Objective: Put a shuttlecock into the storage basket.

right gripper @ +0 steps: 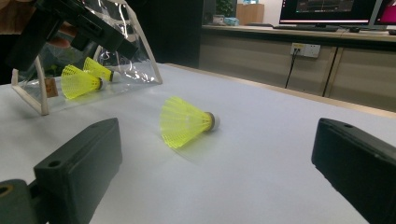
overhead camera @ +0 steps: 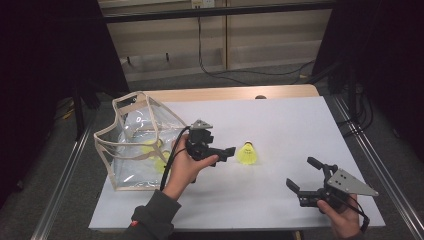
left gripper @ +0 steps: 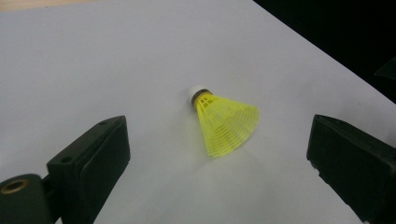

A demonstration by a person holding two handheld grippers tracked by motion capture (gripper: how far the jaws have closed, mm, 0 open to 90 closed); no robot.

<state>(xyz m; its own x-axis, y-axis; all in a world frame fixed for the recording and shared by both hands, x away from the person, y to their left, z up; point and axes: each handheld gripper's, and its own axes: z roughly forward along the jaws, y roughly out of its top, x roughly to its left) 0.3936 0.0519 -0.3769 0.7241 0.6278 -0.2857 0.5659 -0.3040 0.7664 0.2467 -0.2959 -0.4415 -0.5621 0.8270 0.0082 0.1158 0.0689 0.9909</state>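
Left gripper (overhead camera: 231,151), held in the person's left hand (overhead camera: 186,167), hovers over the white worktop (overhead camera: 280,125) with its two black jaws spread wide and nothing between them. Just beyond its jaw tips lies a bright yellow plastic shuttlecock with a white cork tip (overhead camera: 247,153), on its side on the worktop and apart from both jaws. In the left gripper view the shuttlecock (left gripper: 223,120) sits between the two open jaws but farther out, its cork end pointing away from the camera and its mesh skirt toward it.

Right gripper (overhead camera: 304,175) is low at the near right part of the worktop, gripped by the person's right hand (overhead camera: 342,212), with a grey three-cornered plate (overhead camera: 351,182) on top. Its jaws also stand wide and hold nothing. In the right gripper view the shuttlecock (right gripper: 187,121) lies well ahead of them, cork to the right.

At the left side of the worktop stands a clear plastic bag with beige trim (overhead camera: 131,145), just beside the left hand. Two more yellow shuttlecocks (right gripper: 79,80) lie inside it.
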